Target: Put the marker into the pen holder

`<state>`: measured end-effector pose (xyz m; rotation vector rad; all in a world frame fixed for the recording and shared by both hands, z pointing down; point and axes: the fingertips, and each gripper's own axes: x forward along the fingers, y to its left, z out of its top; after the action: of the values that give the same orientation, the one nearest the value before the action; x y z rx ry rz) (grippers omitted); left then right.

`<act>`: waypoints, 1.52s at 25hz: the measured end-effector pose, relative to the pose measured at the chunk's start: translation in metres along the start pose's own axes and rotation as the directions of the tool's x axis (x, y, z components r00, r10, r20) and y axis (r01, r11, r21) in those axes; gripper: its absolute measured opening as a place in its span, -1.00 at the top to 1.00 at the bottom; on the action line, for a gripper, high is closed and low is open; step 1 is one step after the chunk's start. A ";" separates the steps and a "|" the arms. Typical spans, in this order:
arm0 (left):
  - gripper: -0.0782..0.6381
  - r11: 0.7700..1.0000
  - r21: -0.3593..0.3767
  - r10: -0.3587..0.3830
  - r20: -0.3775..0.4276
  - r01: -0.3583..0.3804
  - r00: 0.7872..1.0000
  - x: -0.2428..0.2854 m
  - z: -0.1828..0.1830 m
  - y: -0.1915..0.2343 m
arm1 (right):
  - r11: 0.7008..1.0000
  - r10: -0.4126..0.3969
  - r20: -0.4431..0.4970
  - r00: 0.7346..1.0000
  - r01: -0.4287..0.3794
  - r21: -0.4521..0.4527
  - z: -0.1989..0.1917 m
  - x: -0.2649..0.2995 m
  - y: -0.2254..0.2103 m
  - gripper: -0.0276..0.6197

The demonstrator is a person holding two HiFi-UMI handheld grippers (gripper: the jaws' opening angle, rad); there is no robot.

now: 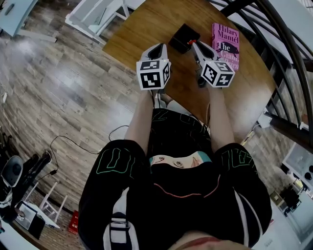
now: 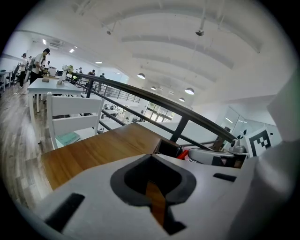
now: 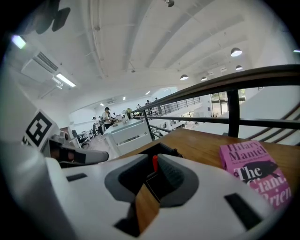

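Observation:
The black pen holder (image 1: 182,37) stands on the round wooden table (image 1: 146,24). My right gripper (image 1: 195,45) is shut on the marker, whose red end (image 1: 196,41) pokes out past the fingertips at the holder's right corner. In the right gripper view the red marker tip (image 3: 154,162) rises at the jaw seam, with the holder (image 3: 164,151) just behind it. My left gripper (image 1: 157,49) hovers shut and empty to the holder's left. From the left gripper view I see the holder (image 2: 168,147), the red marker (image 2: 183,153) and the right gripper's white fingers (image 2: 206,156).
A pink book (image 1: 226,45) lies on the table right of the holder, also seen as the pink book (image 3: 255,168). A black railing (image 1: 281,58) curves round the table's far right side. A white chair (image 1: 95,14) stands at the table's left.

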<state>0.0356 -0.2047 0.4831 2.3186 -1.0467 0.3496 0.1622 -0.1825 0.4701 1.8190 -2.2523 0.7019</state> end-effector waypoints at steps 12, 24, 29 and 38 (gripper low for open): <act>0.76 0.998 -0.057 -0.001 0.009 0.002 1.000 0.005 -0.024 -0.047 | 0.997 0.000 -0.037 0.999 -0.003 -0.075 -0.010 -0.055 -0.028 0.82; 0.76 0.988 -0.145 0.060 -0.011 -0.061 0.998 -0.008 -0.094 -0.094 | 0.961 0.062 -0.277 0.959 -0.132 -0.243 -0.079 -0.101 -0.048 0.82; 0.76 0.979 -0.182 0.092 0.002 -0.090 0.996 -0.020 -0.117 -0.103 | 0.917 0.059 -0.386 0.921 -0.202 -0.344 -0.107 -0.110 -0.046 0.82; 0.76 0.962 -0.235 0.142 0.009 -0.136 0.990 -0.026 -0.137 -0.105 | 0.845 0.021 -0.564 0.826 -0.316 -0.432 -0.147 -0.102 -0.059 0.75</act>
<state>0.0966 -0.0511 0.5412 2.0512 -1.1995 0.2368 0.2196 -0.0345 0.5723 1.0072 -1.9683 0.4897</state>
